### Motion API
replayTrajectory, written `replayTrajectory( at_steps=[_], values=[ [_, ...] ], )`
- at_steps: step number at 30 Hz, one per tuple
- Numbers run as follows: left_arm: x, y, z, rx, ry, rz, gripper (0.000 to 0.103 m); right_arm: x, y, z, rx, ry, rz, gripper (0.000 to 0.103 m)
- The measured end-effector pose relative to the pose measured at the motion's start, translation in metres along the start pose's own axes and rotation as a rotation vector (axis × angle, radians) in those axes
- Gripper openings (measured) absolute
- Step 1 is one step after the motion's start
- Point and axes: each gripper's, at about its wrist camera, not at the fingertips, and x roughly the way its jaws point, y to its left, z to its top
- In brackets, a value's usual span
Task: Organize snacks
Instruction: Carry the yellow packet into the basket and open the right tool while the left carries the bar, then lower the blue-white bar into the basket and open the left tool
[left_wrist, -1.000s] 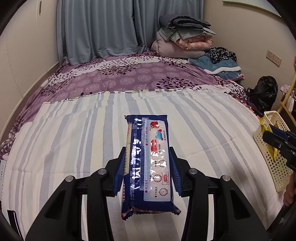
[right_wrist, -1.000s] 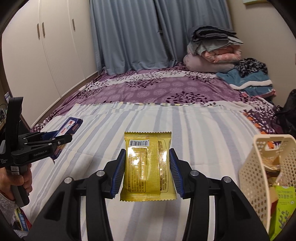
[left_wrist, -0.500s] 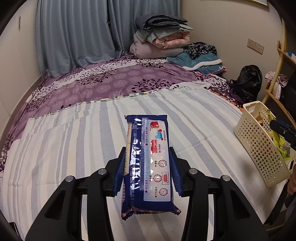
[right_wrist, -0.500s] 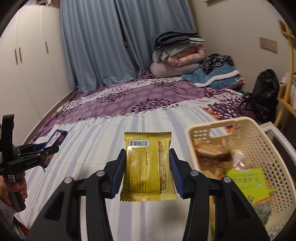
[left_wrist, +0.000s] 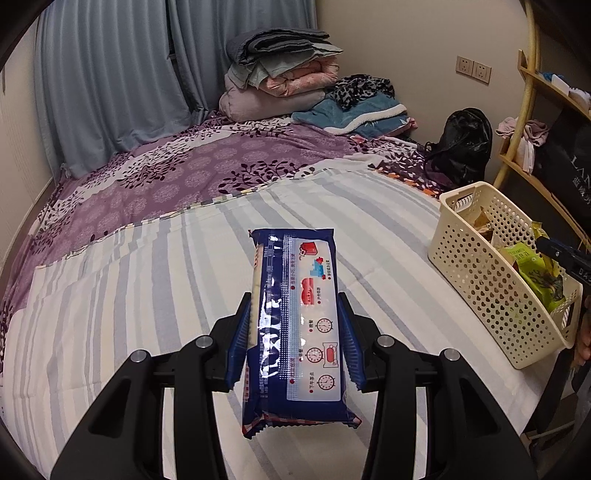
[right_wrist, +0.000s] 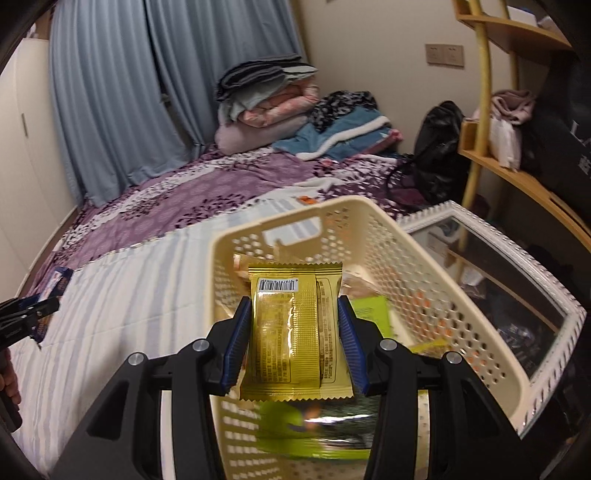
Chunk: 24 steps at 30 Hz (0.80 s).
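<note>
My left gripper (left_wrist: 293, 332) is shut on a long blue snack pack (left_wrist: 295, 325), held above the striped bed sheet (left_wrist: 147, 295). The cream perforated basket (left_wrist: 491, 280) stands to its right on the bed, with green and brown packets inside. In the right wrist view my right gripper (right_wrist: 293, 339) is shut on a gold snack packet (right_wrist: 291, 328), which hangs over the open basket (right_wrist: 258, 229). The left gripper (right_wrist: 26, 317) with its blue pack shows at the far left there. The right gripper's fingertip (left_wrist: 561, 253) pokes in at the left wrist view's right edge.
A purple patterned quilt (left_wrist: 207, 166) covers the far bed, with folded blankets (left_wrist: 280, 81) stacked at its head. A black bag (left_wrist: 465, 144) and a wooden shelf (left_wrist: 532, 122) stand right of the bed. A white-framed mirror (right_wrist: 509, 266) lies beyond the basket.
Both grippers have swung to the right. The basket has come from the right edge to directly under the gold packet. In the left wrist view it has moved closer in.
</note>
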Motion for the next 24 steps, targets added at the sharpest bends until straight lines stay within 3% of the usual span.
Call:
replayTrajectory(
  at_steps=[13,24],
  values=[
    [0.002,-0.038,0.009,0.062,0.0,-0.038,0.045,0.011,-0.016,-0.007,0.022,0.047,-0.027,0.05],
    [0.003,-0.071,0.021,0.116,-0.005,-0.095,0.045,-0.002,-0.029,-0.01,0.07,0.008,-0.022,0.055]
  ],
)
